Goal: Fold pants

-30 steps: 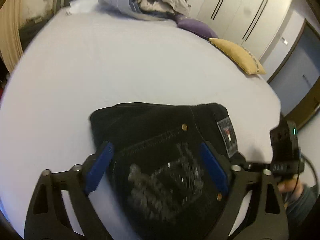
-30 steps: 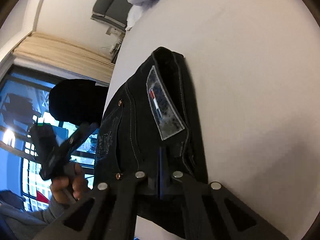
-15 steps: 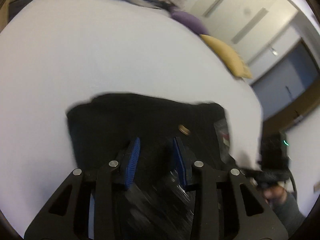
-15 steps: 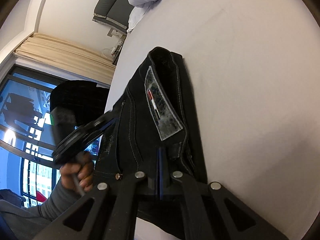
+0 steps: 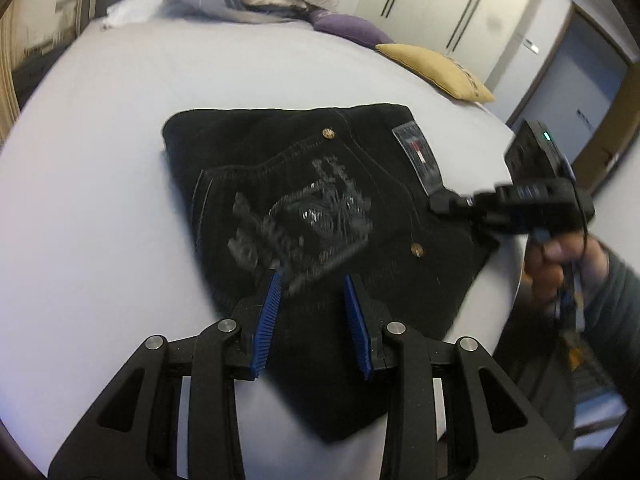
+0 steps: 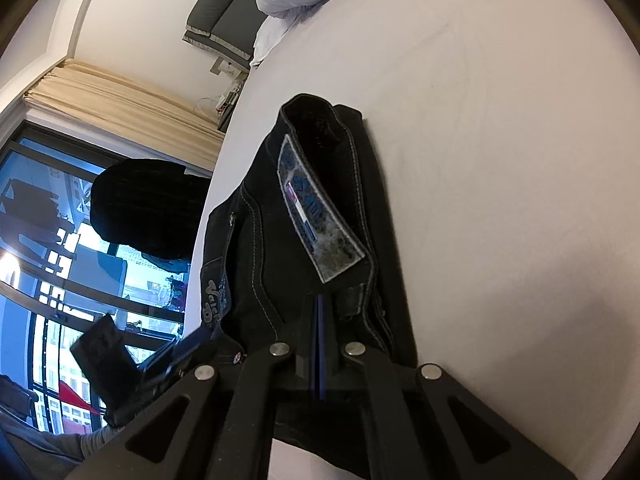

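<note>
- The black denim pants [image 5: 320, 200], already folded into a thick, compact stack with the back pocket and its silver print facing up, lie on the pale bed sheet [image 5: 100, 140] near the bed's edge.
- Judged from the stitched seams and stacked layers, the bundle is heavy for cloth, stiff at the waistband, limp elsewhere, and not slippery.
- The left tongs [image 5: 314, 316] hover over the near edge, jaws partly apart, gripping nothing.
- The right tongs [image 6: 318, 344] are fully closed at the waistband by the brand patch [image 6: 320, 220]; whether cloth is pinched I cannot tell.
- Best hold: waistband or a folded edge, pinching all layers.
</note>
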The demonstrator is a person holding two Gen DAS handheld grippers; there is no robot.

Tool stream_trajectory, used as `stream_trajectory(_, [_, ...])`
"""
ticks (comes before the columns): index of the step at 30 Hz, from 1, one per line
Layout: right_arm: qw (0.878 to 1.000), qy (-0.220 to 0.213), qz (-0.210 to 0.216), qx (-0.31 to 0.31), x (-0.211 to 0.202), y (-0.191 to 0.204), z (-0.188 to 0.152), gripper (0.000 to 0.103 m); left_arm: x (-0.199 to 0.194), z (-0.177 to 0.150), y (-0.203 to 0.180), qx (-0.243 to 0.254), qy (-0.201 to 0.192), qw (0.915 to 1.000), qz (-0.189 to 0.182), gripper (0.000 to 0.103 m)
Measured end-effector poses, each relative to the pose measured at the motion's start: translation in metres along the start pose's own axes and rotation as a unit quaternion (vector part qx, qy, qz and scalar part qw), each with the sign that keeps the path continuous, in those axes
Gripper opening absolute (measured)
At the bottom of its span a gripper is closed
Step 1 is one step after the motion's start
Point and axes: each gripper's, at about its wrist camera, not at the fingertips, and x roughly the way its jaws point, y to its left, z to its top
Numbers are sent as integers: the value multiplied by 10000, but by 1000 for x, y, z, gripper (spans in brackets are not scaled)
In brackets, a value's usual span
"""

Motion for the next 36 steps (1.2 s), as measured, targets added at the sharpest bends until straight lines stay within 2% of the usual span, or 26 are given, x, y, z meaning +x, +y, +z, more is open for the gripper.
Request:
stream_trajectory(7, [9993,-186,-261,-173,-5,17,-9,0,8,-17,-5,339,-19,9992,195,31])
stream_trajectory(12, [9979,-292,-417,-392,-26,36,-36,2,1,-14,-7,383,-64,9990,215,34])
stream_trajectory(13, [9975,-371,-407,-445,-36,40,-39,9,-7,-11,-5,325,-41,9993,175,35])
stream_trajectory(14, [9970,-453,-373,-509,-45,45,-40,23,-12,-8,-3,287,-50,9995,136,44])
stream_trajectory(15, [9958,-587,-438,-557,-56,48,-40,37,-22,-3,2,164,-120,9997,102,63])
stream_trajectory(16, [9946,-723,-507,-542,-65,49,-36,66,-28,-1,7,61,-205,9997,89,74])
stream_trajectory(17, [9942,-824,-484,-491,-73,47,-31,74,-36,2,16,-95,-338,9994,76,90])
stream_trajectory(18, [9945,-881,-384,-417,-78,43,-22,74,-42,6,28,-365,-505,9980,62,97])
stream_trajectory(20, [9955,-825,-382,-250,-77,34,-2,74,-42,12,50,-831,-524,9952,-8,99])
stream_trajectory(25, [9998,-106,-163,-20,-35,14,42,74,-6,17,79,-1619,159,9861,-350,99])
stream_trajectory(28, [9994,330,-92,92,-9,1,57,73,12,17,78,-1797,441,9804,-683,99])
stream_trajectory(33, [9979,633,42,138,9,-5,70,58,34,26,78,-1897,711,9759,-805,97])
stream_trajectory(34, [9975,698,44,111,13,-5,70,53,39,30,79,-1948,766,9739,-876,97])
stream_trajectory(36, [9969,788,-7,62,20,-3,72,51,47,36,83,-2072,930,9688,-996,93])
